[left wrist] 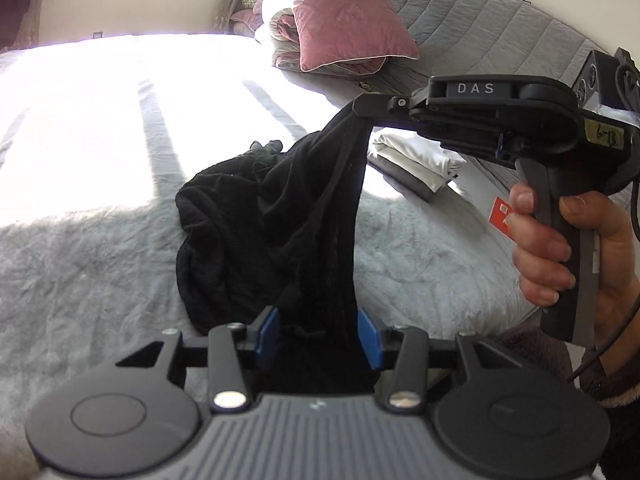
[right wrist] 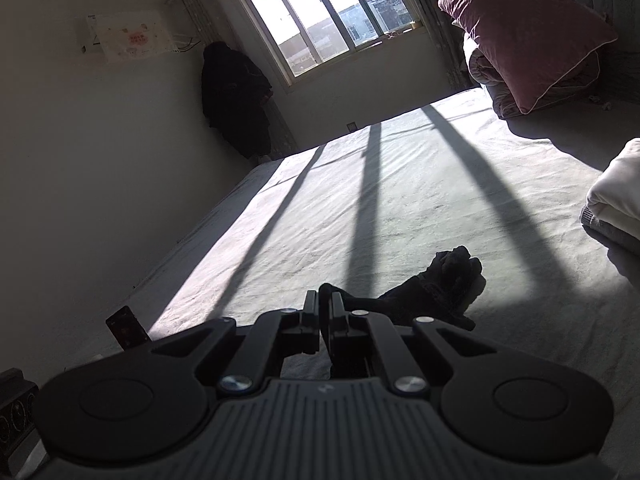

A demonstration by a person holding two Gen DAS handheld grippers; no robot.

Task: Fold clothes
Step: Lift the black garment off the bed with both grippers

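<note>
Black garment: soft, limp, light, half heaped on the bed, one edge hoisted by your right gripper, pinched tight on it. Left gripper is released, pads apart, cloth hanging between them. Regrip along the taut hem. Readable on the right gripper: "DAS", plus a sticker, probably "6-13".

One black garment, two pillows
</note>
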